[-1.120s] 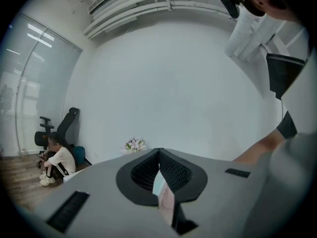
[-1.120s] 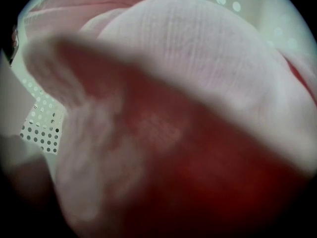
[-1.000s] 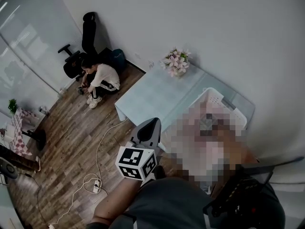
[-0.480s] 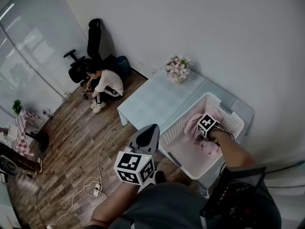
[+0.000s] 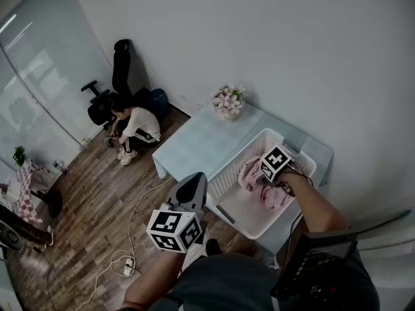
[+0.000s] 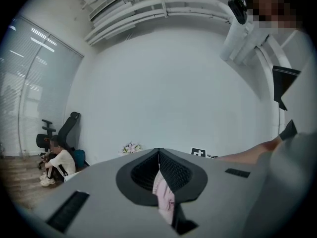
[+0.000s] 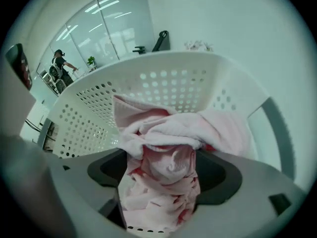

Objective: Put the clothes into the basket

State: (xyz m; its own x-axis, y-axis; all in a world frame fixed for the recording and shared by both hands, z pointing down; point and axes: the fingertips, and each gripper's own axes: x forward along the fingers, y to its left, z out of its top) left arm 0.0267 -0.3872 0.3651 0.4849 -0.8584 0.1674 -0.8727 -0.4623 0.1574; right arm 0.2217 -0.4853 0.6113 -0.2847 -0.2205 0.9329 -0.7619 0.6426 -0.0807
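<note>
A white perforated basket (image 5: pixel 228 214) stands on the pale blue table (image 5: pixel 188 144). Pink clothes (image 5: pixel 248 172) lie bunched inside it. My right gripper (image 5: pixel 266 188) reaches down into the basket over them. In the right gripper view its jaws are opening, and a crumpled pink garment (image 7: pixel 168 152) lies loose between them against the basket wall (image 7: pixel 163 83). My left gripper (image 5: pixel 194 181) hangs off the table's near edge, left of the basket. Its jaws meet at the tip (image 6: pixel 158 152). A strip of pink cloth (image 6: pixel 163 197) shows in the slit; I cannot tell if it is pinched.
A vase of pink flowers (image 5: pixel 227 100) stands at the table's far corner by the wall. A person (image 5: pixel 133 125) sits on the wooden floor beside a black office chair (image 5: pixel 113 76). A cable and power strip (image 5: pixel 123 262) lie on the floor left of me.
The right gripper has stayed in the basket, its cube a little lower and further left in the view. The left gripper holds its place, apart from camera shift.
</note>
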